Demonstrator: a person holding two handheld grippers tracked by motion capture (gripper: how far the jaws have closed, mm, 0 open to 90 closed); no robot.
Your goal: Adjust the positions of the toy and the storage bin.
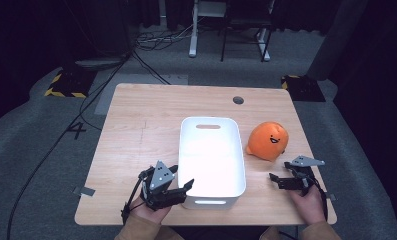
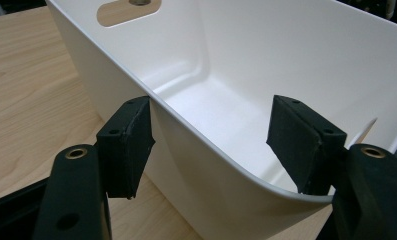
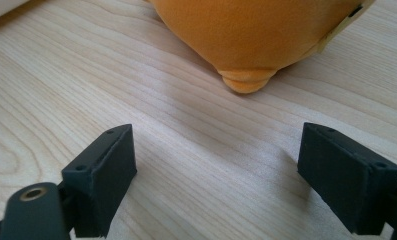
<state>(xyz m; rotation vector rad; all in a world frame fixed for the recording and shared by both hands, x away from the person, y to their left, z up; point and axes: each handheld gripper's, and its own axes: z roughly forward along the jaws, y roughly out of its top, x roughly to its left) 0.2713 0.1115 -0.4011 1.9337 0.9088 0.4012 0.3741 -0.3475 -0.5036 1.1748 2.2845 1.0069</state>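
So your left tool (image 1: 178, 186) is parked at the near-left corner of the white bin (image 2: 306, 65), jaws apart and straddling the wall, one pad outside and one inside. In the left gripper view neither pad looks pressed on the plastic, so I'd call it open, not gripping. The bin sits mid-table (image 1: 136, 125) and looks empty.

Your right tool (image 1: 277, 179) is wide open too, low over the wood and aimed at the orange plush (image 3: 251, 30), which lies just right of the bin, near the tool but not between the jaws.

My read: the plush goes in the bin, and you're at the approach. Next, push the right tool forward until the pads flank that little nub or the body, then squeeze.
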